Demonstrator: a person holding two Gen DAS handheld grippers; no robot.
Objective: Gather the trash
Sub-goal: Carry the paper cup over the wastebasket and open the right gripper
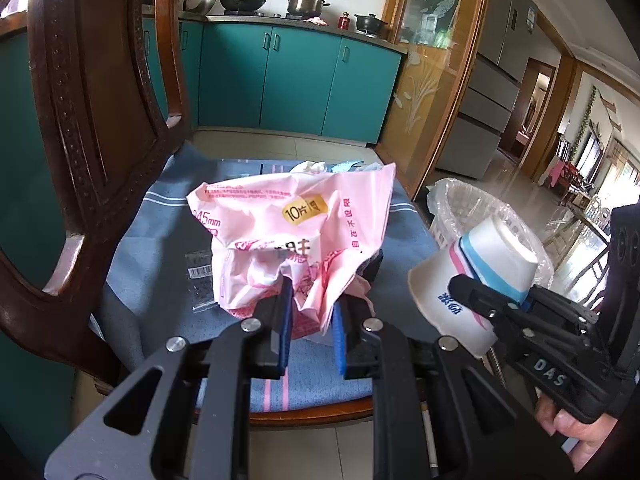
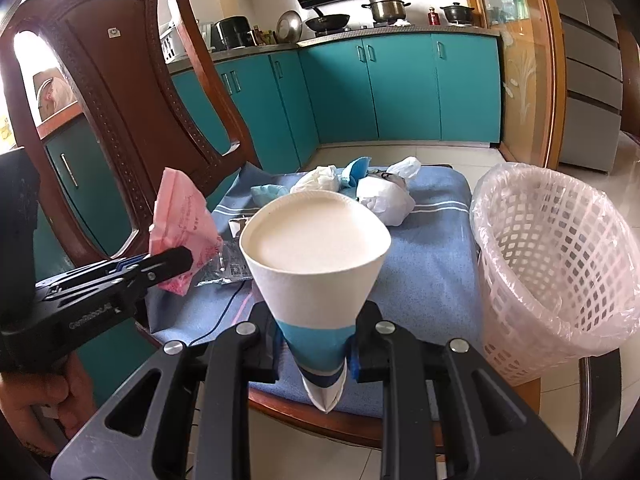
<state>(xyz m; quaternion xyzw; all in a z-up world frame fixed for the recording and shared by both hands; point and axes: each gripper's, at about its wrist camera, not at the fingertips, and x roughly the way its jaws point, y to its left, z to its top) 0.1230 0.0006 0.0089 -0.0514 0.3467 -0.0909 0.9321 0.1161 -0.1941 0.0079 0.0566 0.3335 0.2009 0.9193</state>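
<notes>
Two tools clamped, pink wrapper (image 1: 292, 236), paper cup (image 2: 316, 240)

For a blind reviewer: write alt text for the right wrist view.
The right gripper pinches a squashed white-and-blue paper cup, its mouth towards the camera, above a chair's blue cushion. To the left, the left gripper holds a crumpled pink wrapper; at right stands a white lattice bin lined with clear plastic. More crumpled scraps lie on the cushion.

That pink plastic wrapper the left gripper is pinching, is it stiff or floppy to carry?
Probably floppy: the pink wrapper is crumpled and folds around the left gripper. It looks thin and empty, so likely very light. Its glossy film may slip if the grip loosens.
</notes>
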